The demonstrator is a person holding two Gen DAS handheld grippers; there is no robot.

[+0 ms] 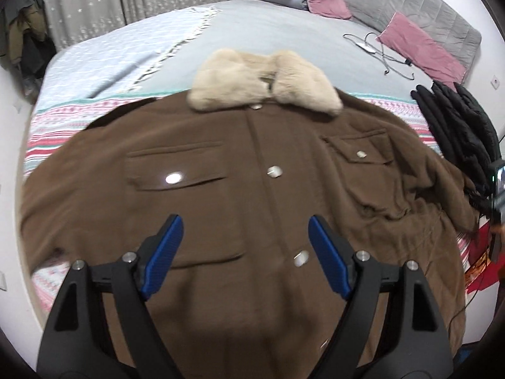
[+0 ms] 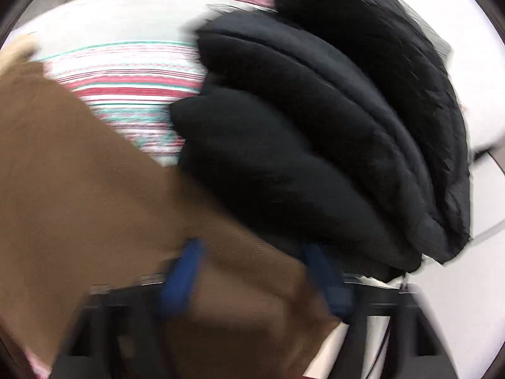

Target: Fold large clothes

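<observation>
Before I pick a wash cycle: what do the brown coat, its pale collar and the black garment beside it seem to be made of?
Brown coat: matte, felted cloth, probably wool or a blend; no sheen, soft creases.
Collar: cream fur, long fluffy pile; real or faux cannot be told.
Black garment: padded, quilted shell, likely synthetic; puffy ridges, faint sheen.

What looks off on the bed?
The coat lies flat and buttoned, but its right sleeve is bunched and wrinkled against the black jackets. A loose cable trails across the sheet near the pillow.
</observation>
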